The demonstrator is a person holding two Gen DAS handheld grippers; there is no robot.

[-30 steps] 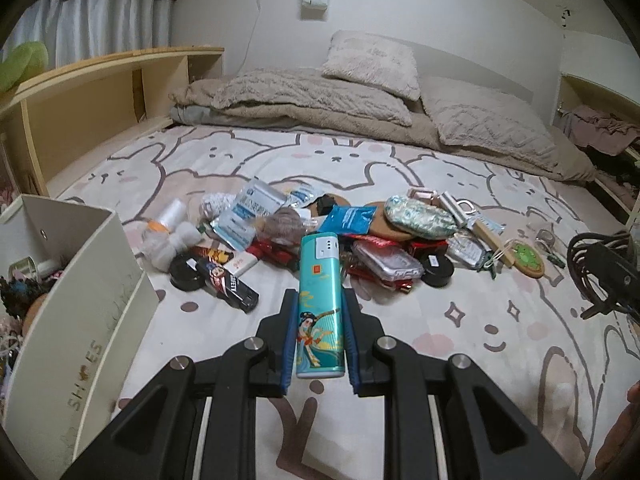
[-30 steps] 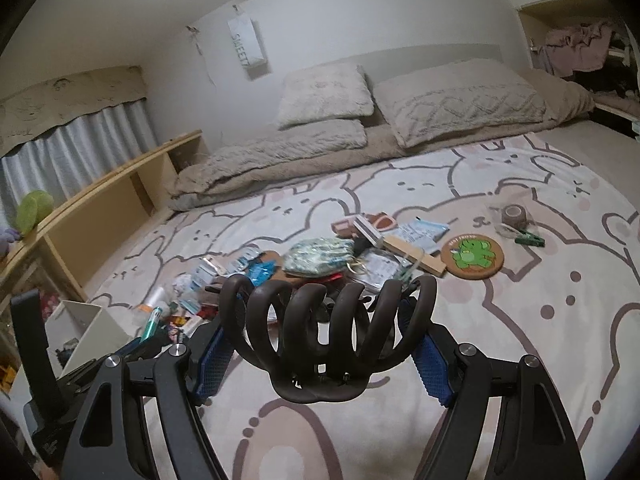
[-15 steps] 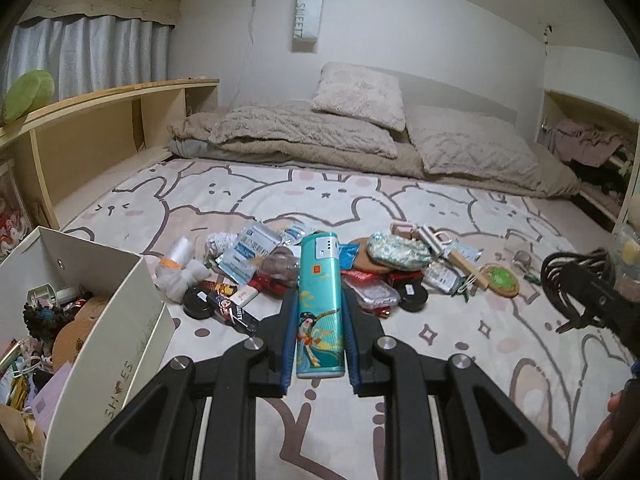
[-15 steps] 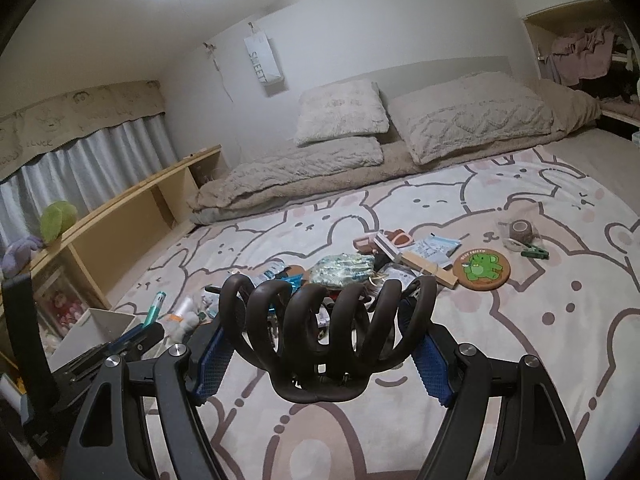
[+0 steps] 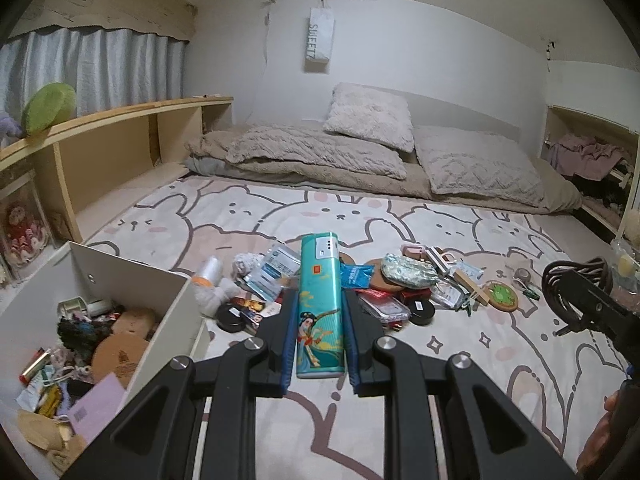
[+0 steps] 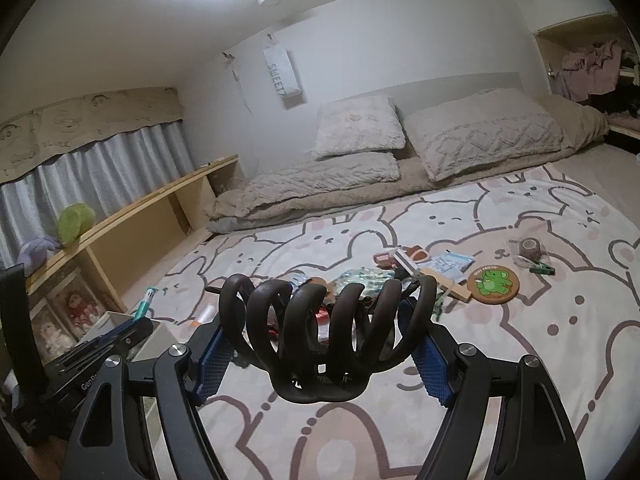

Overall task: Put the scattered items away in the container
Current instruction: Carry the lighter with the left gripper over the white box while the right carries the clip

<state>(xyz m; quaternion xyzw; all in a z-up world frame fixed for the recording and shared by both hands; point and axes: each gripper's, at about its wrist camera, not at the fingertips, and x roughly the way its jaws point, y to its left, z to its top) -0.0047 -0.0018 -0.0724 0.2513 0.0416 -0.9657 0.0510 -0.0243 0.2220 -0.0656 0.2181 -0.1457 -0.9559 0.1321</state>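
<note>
My left gripper is shut on a tall teal tin with a painted figure, held above the bed. A white box, the container, stands at lower left with several small items inside. My right gripper is shut on a large black hair claw clip; that clip also shows in the left wrist view at the right edge. A pile of scattered items lies on the bear-print blanket beyond the tin. In the right wrist view the left gripper with the teal tin shows at the left.
A green frog coaster, a tape roll and a wooden clip lie at the pile's right end. Pillows and a folded duvet lie at the bed head. A wooden shelf runs along the left.
Both grippers have risen and tilted up, so more wall and ceiling show. The white box has come further into the left wrist view. Both grips are unchanged.
</note>
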